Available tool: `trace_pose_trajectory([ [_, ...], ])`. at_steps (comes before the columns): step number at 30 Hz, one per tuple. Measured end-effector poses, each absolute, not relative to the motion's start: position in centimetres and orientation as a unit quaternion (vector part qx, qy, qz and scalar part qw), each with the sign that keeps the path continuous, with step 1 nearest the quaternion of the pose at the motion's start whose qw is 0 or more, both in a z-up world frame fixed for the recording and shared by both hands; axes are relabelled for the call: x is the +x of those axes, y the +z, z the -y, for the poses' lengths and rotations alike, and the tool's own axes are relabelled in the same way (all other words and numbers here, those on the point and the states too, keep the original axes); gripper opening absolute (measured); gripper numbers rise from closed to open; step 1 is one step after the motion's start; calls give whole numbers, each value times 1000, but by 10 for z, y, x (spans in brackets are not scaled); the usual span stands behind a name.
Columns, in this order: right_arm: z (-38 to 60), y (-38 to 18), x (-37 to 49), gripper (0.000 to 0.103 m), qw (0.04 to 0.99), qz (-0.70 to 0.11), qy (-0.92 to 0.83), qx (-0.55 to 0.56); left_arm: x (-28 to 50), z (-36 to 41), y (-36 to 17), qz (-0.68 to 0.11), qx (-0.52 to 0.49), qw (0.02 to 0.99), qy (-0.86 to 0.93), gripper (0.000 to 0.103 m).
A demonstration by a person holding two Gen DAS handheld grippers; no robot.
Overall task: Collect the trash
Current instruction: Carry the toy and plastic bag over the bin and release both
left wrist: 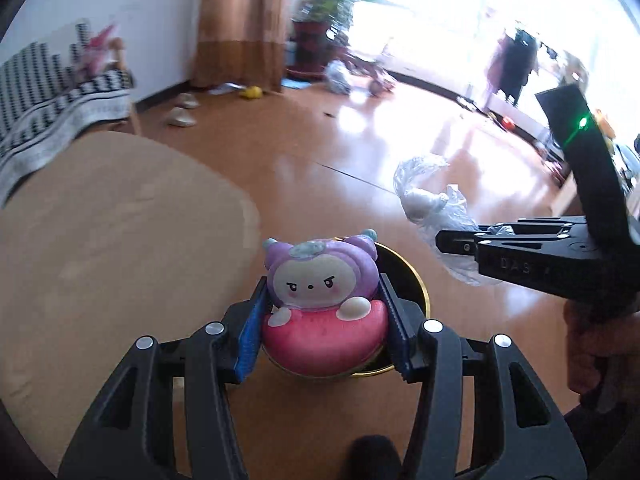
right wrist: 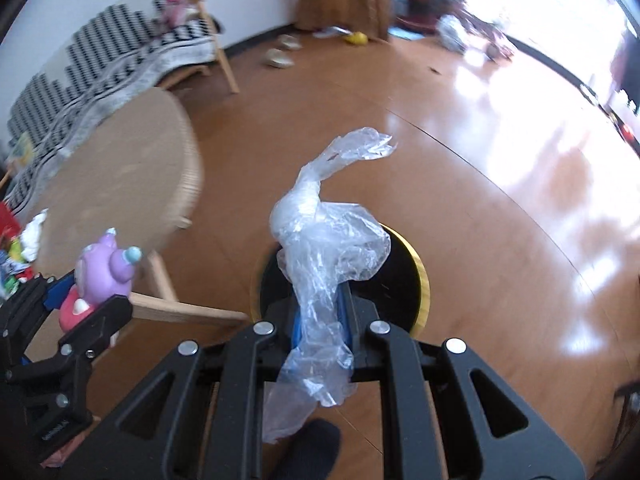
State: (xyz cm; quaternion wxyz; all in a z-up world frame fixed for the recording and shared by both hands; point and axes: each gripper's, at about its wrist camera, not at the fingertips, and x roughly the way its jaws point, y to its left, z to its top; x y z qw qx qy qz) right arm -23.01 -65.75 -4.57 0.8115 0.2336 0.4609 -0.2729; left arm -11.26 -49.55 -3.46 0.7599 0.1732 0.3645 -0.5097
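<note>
My left gripper [left wrist: 322,308] is shut on a purple and pink squishy toy [left wrist: 320,300] and holds it right above a round black bin with a gold rim [left wrist: 416,280] on the floor. The toy also shows at the left of the right wrist view [right wrist: 104,280]. My right gripper [right wrist: 322,312] is shut on a crumpled clear plastic bag [right wrist: 328,248] and holds it over the same bin [right wrist: 420,276]. The right gripper also shows in the left wrist view [left wrist: 460,242], with the bag [left wrist: 432,204] sticking out of it.
A round wicker-edged table [right wrist: 120,168] stands to the left, with small clutter [right wrist: 16,252] on it. A sofa with a checked cover [right wrist: 112,52] is behind it. Slippers [right wrist: 280,56], a plant [left wrist: 320,20] and bags lie on the far wooden floor.
</note>
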Motion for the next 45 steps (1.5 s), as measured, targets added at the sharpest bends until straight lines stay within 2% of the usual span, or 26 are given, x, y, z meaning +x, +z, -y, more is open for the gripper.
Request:
trace_pose_trajectory([
  [6,683,-71,-259,15,786,-483,-285,259,-117,550,-83,-399,203,733,-512,51],
  [11,688,-69,-252,15,786,-479,-279,272,-107,568,-110,-428,202,722,-505,51],
  [22,685,-71,-244,15,787,-478,-277,275,-100,575,-119,-441,193,717,-505,53],
  [25,684,-70,-243,15,788,-477,-276,275,-100,574,-116,-439,190,717,-507,64],
  [27,684,-70,-243,15,789,-476,-274,277,-101,571,-112,-437,183,721,-505,84],
  [40,687,-73,-229,15,788,-483,-254,284,-102,534,-70,-403,165,732,-524,89],
  [42,687,-72,-227,19,785,-487,-256,285,-101,528,-63,-399,159,735,-525,89],
  [43,686,-72,-225,36,783,-487,-257,288,-99,522,-58,-397,153,737,-525,90],
  [44,686,-70,-224,63,784,-485,-259,288,-98,519,-55,-396,151,738,-525,91],
  [45,685,-67,-224,73,787,-481,-262,284,-96,516,-52,-394,149,739,-525,91],
])
